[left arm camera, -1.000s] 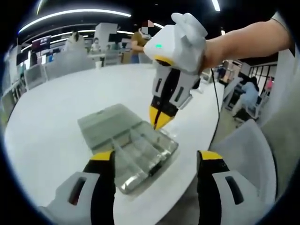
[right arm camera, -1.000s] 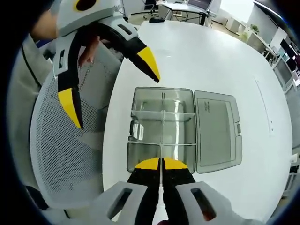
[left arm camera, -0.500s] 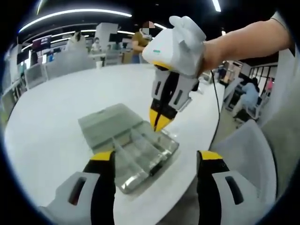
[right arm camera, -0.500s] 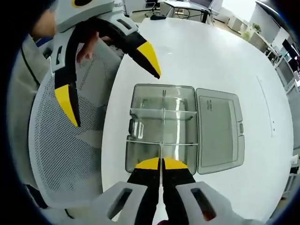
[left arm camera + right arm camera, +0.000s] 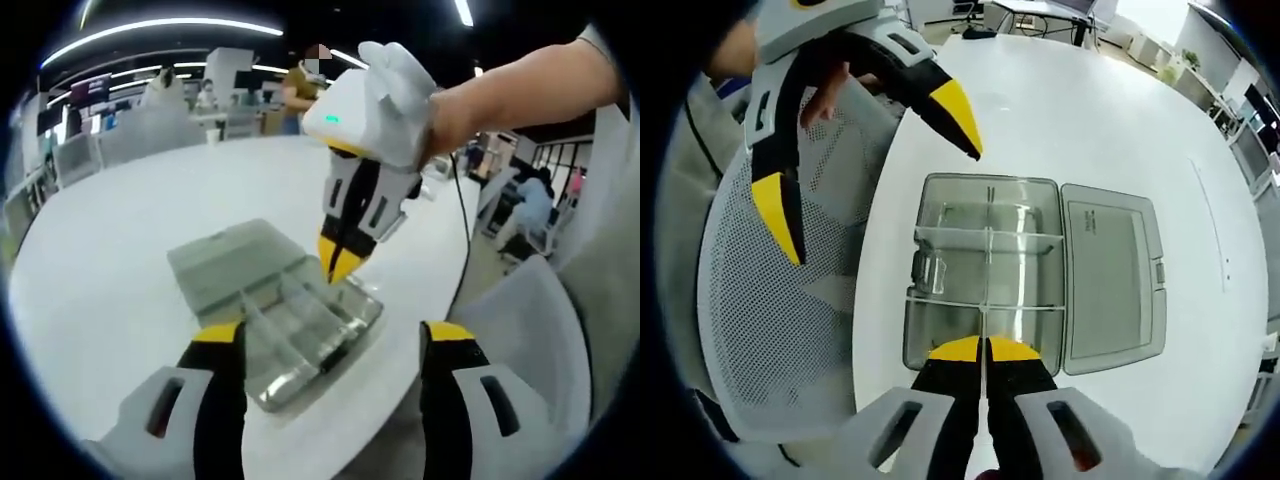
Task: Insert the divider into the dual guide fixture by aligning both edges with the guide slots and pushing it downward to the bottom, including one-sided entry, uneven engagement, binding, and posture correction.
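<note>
Right gripper (image 5: 983,349) has its yellow tips pinched tight on the divider (image 5: 983,325), a thin clear strip sticking out fwd from between them. In the right gripper view the strip's long axis runs straight up the pic, in line w/ the jaws, and its far end sits at the near cross wall of the clear box (image 5: 940,290), right on the box's centre line. Can't tell if it's actually seated in a slot, too thin and see-through. The box's lid (image 5: 1110,280) lies open flat to the right of it.

Left gripper (image 5: 330,345) is spread wide, nothing between its jaws, hanging near the box's near edge on the chair side. In the right gripper view it (image 5: 865,145) comes in top left, one tip over the table edge by the box corner, other over the mesh chair (image 5: 770,330).

In the left gripper view the right gripper (image 5: 341,262) points tips-down just above the box (image 5: 275,310) on the white table (image 5: 120,250).

Vs a sec ago: right gripper is tipped a bit differently in the left gripper view, tips in nearly the same spot over the box. Box itself looks unmoved, just the cam shifting. Grip on the divider unchanged.
</note>
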The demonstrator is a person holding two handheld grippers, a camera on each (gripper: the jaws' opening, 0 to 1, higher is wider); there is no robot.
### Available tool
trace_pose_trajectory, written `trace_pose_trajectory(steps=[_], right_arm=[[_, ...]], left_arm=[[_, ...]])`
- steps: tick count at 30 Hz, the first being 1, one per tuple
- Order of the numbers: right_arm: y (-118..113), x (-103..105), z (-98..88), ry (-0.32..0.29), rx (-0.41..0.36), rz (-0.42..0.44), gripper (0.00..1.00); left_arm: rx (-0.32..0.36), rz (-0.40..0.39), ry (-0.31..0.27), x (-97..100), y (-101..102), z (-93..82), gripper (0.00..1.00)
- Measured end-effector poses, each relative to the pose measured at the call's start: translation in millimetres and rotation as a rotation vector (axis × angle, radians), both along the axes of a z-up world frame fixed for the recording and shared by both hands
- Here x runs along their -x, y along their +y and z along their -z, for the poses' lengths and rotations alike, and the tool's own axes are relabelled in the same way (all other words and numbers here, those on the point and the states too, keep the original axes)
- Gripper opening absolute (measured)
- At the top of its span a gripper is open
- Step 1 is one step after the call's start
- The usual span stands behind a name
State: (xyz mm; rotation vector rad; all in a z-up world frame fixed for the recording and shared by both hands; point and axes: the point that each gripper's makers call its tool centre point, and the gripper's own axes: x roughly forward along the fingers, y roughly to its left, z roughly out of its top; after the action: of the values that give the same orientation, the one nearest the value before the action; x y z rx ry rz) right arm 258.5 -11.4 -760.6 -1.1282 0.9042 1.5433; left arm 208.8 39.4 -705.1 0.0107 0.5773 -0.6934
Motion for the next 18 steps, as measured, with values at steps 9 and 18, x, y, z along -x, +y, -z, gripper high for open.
trace_pose_trajectory(steps=[9, 18], right_arm=[[2.4, 1.2, -5.1, -0.008, 0.013, -0.012, 0.00], [-0.7, 0.2, 1.2, 0.014, 0.008, 0.028, 0.00]], left_arm=[[0.002, -0.001, 0.003, -1.0, 0.0, 1.8, 0.68], [0.006, 0.001, 0.001, -2.7, 0.1, 2.2, 0.68]])
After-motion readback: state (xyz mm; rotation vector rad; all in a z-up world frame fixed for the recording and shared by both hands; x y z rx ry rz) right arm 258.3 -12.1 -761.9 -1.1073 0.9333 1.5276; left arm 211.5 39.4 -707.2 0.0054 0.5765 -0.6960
